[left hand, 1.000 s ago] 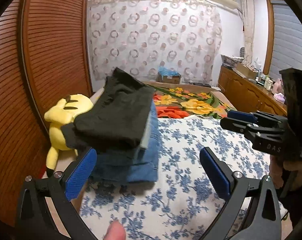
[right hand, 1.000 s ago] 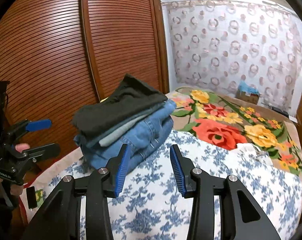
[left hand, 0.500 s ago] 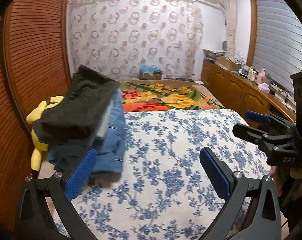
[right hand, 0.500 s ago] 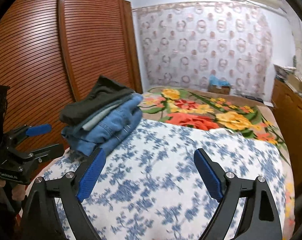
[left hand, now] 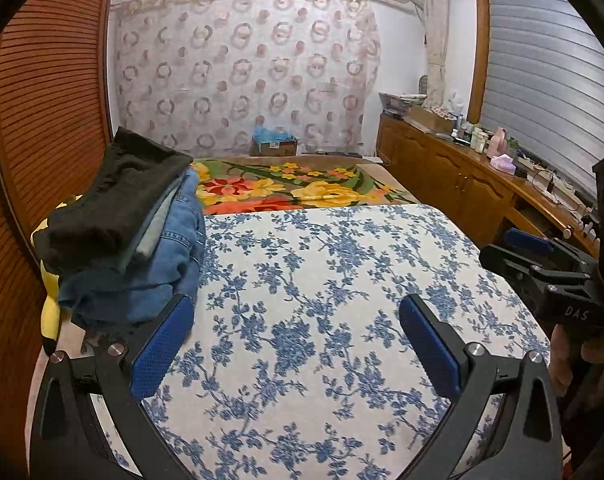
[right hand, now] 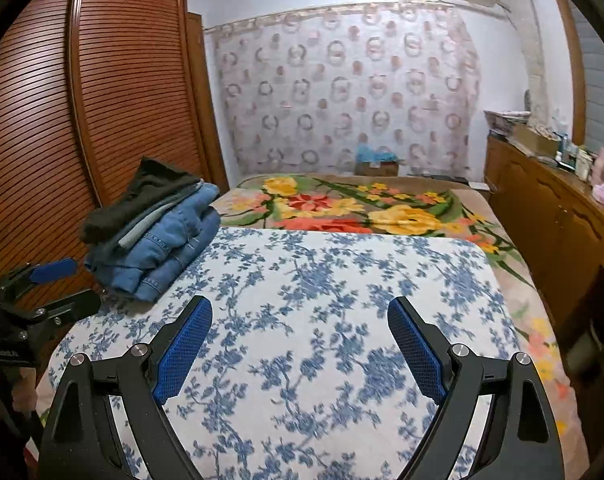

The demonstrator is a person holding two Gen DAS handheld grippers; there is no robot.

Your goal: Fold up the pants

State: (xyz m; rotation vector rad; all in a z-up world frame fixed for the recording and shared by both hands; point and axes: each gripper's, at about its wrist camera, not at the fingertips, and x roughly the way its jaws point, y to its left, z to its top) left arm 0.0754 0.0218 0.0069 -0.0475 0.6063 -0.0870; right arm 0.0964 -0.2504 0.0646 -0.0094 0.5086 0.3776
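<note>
While my left gripper (left hand: 295, 344) hangs spread wide and empty over the blue-flowered sheet (left hand: 322, 280), the stack of folded pants (left hand: 129, 240) sits just ahead of its left finger, at the sheet's left edge, a dark pair on top and blue denim beneath. Only this view shows a bit of yellow plush (left hand: 49, 312) peeking out behind the stack. My right gripper (left hand: 518, 248) appears off to the right of it, its fingers seen side-on.

From my right gripper (right hand: 299, 340), likewise released and holding nothing, the pants (right hand: 157, 236) lie ahead and well to the left, and the slatted wooden wardrobe (right hand: 101, 100) stands behind them in full. My left gripper (right hand: 57, 284) shows at the left edge. Beyond the sheet (right hand: 322, 280) spreads a bright floral blanket (right hand: 362, 208).
</note>
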